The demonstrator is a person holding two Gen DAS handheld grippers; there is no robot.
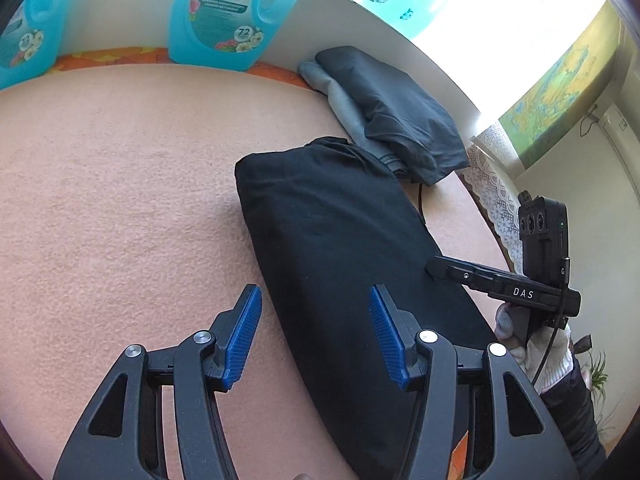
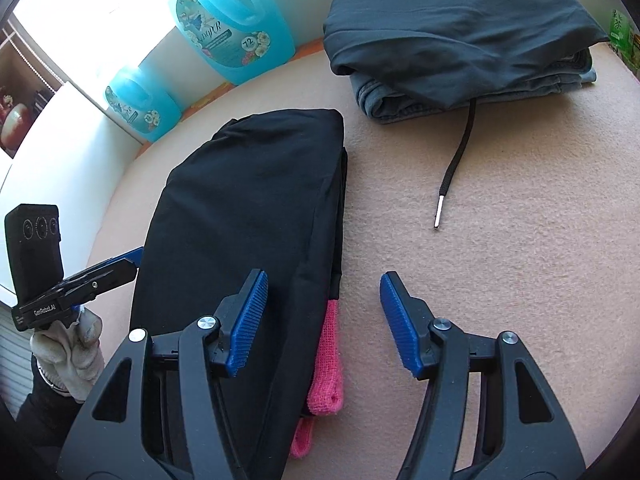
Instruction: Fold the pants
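Black pants lie folded into a long strip on the peach blanket; they also show in the right wrist view, with a pink cuff sticking out at the near end. My left gripper is open, its jaws straddling the pants' near left edge just above the cloth. My right gripper is open over the pants' right edge near the pink cuff. Each gripper shows in the other's view, the right gripper and the left gripper, at opposite long sides of the pants.
A stack of folded dark and grey clothes sits at the back, with a black drawstring trailing onto the blanket. Blue detergent jugs stand along the white wall. The table edge with a lace cloth lies at the right.
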